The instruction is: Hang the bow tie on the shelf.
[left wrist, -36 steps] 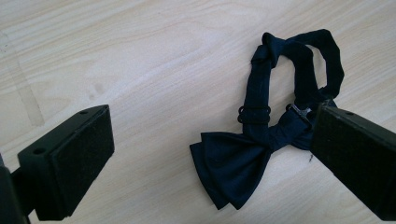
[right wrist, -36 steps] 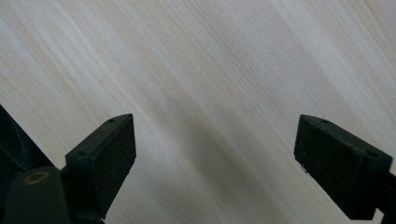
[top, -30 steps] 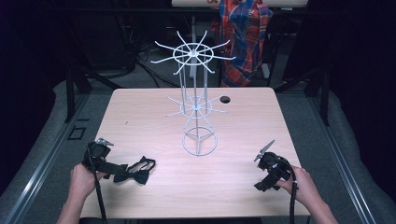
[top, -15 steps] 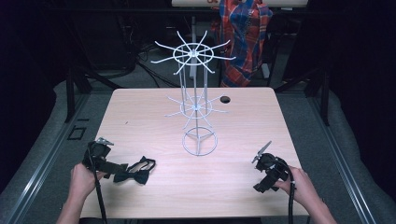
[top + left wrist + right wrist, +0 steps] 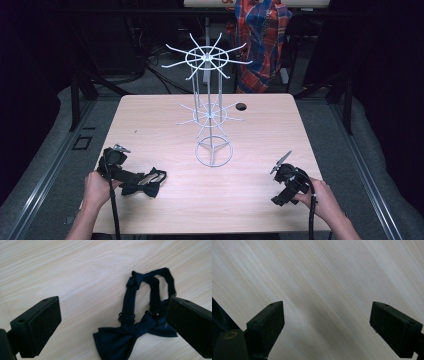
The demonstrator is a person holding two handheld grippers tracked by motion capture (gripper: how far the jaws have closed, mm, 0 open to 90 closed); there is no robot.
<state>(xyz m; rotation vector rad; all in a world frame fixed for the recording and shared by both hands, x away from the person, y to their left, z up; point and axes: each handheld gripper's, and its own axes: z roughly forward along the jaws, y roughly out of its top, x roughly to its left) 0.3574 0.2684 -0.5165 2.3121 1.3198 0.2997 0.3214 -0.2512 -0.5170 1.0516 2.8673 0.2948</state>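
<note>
While your left gripper (image 5: pixel 113 322) hangs over the dark bow tie (image 5: pixel 136 327) lying flat on the desk (image 5: pixel 250 145) with its fingers wide apart, lower it, pinch the knot, and keep your right gripper (image 5: pixel 327 327), also spread and empty, resting aside.

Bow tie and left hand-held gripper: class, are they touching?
Cannot tell. In the left gripper view the bow tie lies on the table between the open jaws of the left hand-held gripper, its edge hidden behind one jaw.
</note>
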